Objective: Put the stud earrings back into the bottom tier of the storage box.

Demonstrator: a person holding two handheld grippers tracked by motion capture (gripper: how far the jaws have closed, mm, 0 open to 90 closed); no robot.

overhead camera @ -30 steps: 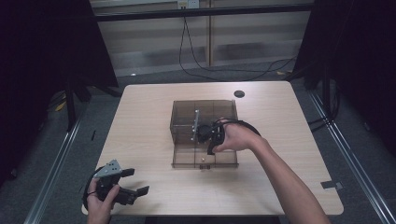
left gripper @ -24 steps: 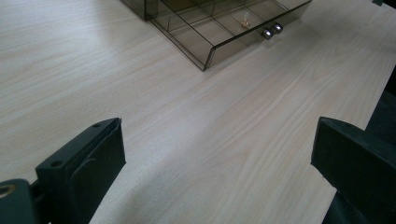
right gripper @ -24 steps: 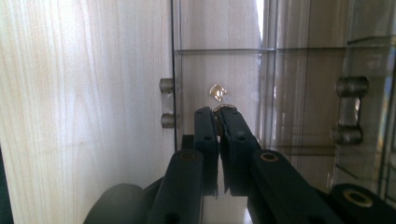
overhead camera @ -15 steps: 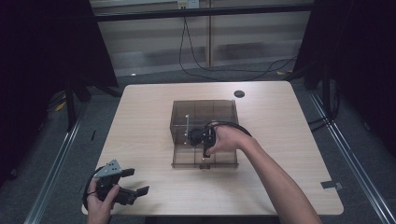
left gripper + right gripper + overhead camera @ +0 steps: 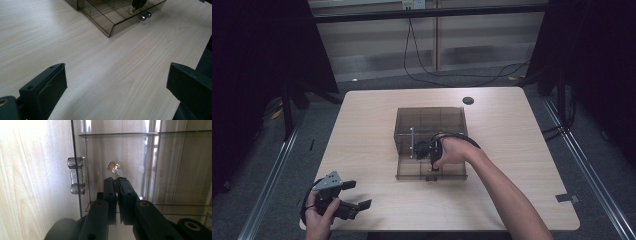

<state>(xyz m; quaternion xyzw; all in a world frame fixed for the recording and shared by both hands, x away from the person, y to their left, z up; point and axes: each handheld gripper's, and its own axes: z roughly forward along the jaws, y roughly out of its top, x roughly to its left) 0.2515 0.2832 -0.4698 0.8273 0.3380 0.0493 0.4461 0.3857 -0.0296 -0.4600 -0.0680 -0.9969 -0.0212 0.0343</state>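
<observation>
Smoked-plastic drawer (image 5: 431, 171): pulled out, my landmark.
Right gripper (image 5: 117, 179): pinching small brass-capped piece (image 5: 114, 167) inside drawer's front compartment.
Left gripper (image 5: 117, 82): spread, well apart from drawer.
Next, I judge: lower, release.

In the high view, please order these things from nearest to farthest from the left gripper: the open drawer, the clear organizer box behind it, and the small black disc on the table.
From the left gripper, at the table's near left corner:
1. The open drawer, pulled out toward the person at mid-table.
2. The clear organizer box, directly behind the drawer.
3. The small black disc, near the far edge.
</observation>
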